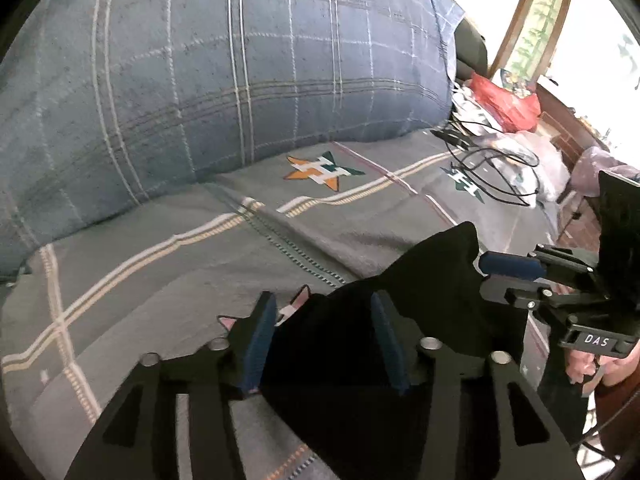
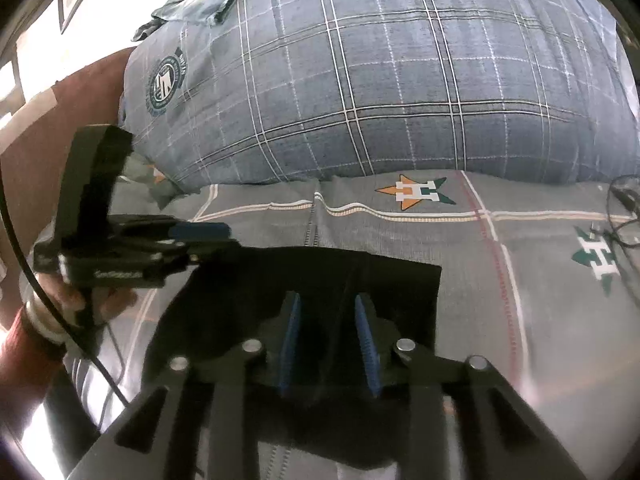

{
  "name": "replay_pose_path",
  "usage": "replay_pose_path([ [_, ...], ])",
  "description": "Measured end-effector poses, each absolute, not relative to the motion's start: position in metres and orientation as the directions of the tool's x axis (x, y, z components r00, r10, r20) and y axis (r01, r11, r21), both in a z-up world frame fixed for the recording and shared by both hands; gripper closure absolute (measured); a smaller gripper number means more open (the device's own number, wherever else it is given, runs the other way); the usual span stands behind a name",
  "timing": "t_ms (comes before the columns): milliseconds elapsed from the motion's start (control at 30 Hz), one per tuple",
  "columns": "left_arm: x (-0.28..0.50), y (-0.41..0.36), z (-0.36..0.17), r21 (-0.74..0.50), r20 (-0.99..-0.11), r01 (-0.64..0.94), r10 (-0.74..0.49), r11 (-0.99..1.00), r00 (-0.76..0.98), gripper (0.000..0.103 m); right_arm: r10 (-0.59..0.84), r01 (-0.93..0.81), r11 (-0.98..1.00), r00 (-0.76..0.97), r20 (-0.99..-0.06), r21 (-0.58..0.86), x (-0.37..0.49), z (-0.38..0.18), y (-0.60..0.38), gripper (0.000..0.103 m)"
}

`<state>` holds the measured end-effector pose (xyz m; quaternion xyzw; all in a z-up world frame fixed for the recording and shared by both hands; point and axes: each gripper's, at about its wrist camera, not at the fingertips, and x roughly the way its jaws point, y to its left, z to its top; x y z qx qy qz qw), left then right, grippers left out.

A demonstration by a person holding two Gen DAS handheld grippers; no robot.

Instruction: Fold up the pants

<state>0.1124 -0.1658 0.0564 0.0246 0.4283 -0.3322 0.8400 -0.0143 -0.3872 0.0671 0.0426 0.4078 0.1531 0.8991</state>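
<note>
The black pants (image 1: pixel 360 344) lie bunched on the grey patterned bed sheet (image 1: pixel 160 264). My left gripper (image 1: pixel 324 312) has its blue pads spread, with black cloth between them and a pink patch at the left pad. It looks open around the cloth. My right gripper (image 2: pixel 328 312) has its blue pads apart over the flat black pants (image 2: pixel 320 276), with cloth between the pads. The right gripper also shows in the left wrist view (image 1: pixel 516 276), its fingers close together at the pants' edge. The left gripper shows in the right wrist view (image 2: pixel 200 236) at the pants' left corner.
A large blue plaid pillow (image 2: pixel 380 80) stands behind the sheet. Black cables (image 1: pixel 496 172) and a red bag (image 1: pixel 504 104) with clutter lie at the right end of the bed. A folded blue cloth (image 2: pixel 204 4) rests on top of the pillow.
</note>
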Motion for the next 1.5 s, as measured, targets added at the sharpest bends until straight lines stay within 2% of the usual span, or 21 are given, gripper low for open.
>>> replay_pose_path([
  [67, 0.101, -0.165, 0.063, -0.227, -0.736, 0.565, -0.520, 0.793, 0.434, 0.027, 0.296, -0.232, 0.954, 0.621, -0.726, 0.191, -0.015, 0.065, -0.386, 0.073],
  [133, 0.089, -0.163, 0.068, -0.240, -0.728, 0.560, -0.529, 0.793, 0.436, 0.024, 0.294, -0.230, 0.954, 0.618, -0.729, 0.191, -0.015, 0.063, -0.385, 0.072],
  [233, 0.073, -0.161, 0.073, -0.223, -0.726, 0.545, -0.511, 0.808, 0.461, 0.021, 0.290, -0.215, 0.956, 0.621, -0.728, 0.198, -0.017, 0.060, -0.387, 0.063],
  [433, 0.043, -0.166, 0.071, -0.106, -0.746, 0.478, -0.387, 0.872, 0.541, 0.020, 0.279, -0.178, 0.960, 0.615, -0.737, 0.214, -0.009, 0.050, -0.393, 0.062],
  [700, 0.039, -0.174, 0.056, -0.130, -0.763, 0.426, -0.365, 0.895, 0.533, 0.019, 0.288, -0.158, 0.957, 0.593, -0.752, 0.242, 0.007, 0.037, -0.396, 0.061],
  [1000, 0.058, -0.180, 0.039, -0.164, -0.776, 0.399, -0.368, 0.902, 0.512, 0.009, 0.312, -0.169, 0.950, 0.585, -0.748, 0.264, 0.013, 0.033, -0.398, 0.061],
  [1267, 0.055, -0.177, 0.045, -0.163, -0.779, 0.389, -0.360, 0.907, 0.514, 0.010, 0.321, -0.153, 0.944, 0.624, -0.713, 0.291, -0.013, 0.053, -0.405, 0.045],
  [1500, 0.042, -0.162, 0.054, -0.231, -0.762, 0.345, -0.390, 0.910, 0.517, 0.010, 0.276, -0.132, 0.959, 0.649, -0.709, 0.252, -0.037, 0.065, -0.416, 0.040],
])
